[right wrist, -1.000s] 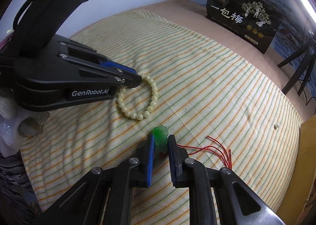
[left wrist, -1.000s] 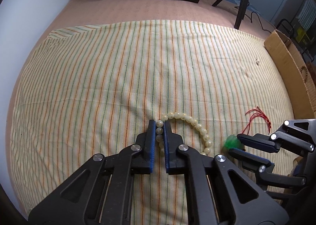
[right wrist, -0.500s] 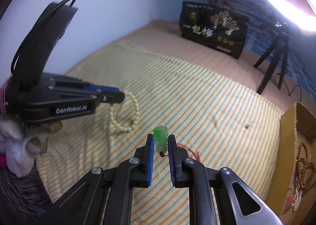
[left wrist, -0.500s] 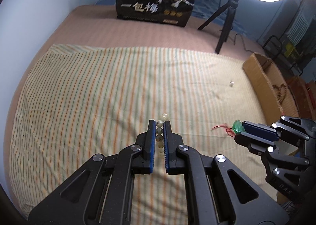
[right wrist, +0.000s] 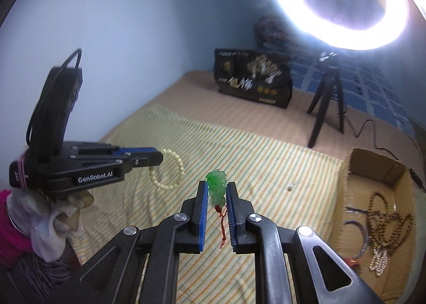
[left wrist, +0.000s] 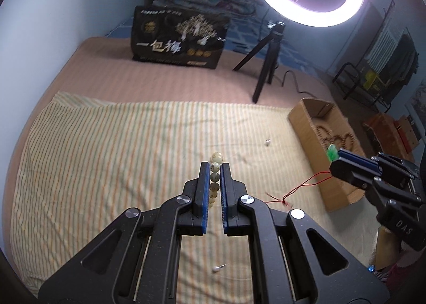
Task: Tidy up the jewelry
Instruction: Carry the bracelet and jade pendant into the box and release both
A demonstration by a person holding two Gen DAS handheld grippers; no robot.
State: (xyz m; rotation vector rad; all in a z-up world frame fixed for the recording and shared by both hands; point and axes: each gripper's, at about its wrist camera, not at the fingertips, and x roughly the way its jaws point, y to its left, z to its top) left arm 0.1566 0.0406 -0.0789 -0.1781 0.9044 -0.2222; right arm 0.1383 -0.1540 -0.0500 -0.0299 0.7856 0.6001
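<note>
Hanging from the left tool (right wrist: 159, 157), squeezed shut on it, a pale bead bracelet (right wrist: 170, 170) dangles above the striped cloth (right wrist: 266, 165). Right of it, the right tool (right wrist: 217, 194) pinches a green pendant (right wrist: 217, 189), near the cardboard box (right wrist: 343, 197).

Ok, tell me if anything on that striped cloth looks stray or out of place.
Two small pale pieces lie loose on the striped cloth: one near the cardboard box, another lying near the left gripper. Both sit apart from the jewelry already boxed.
</note>
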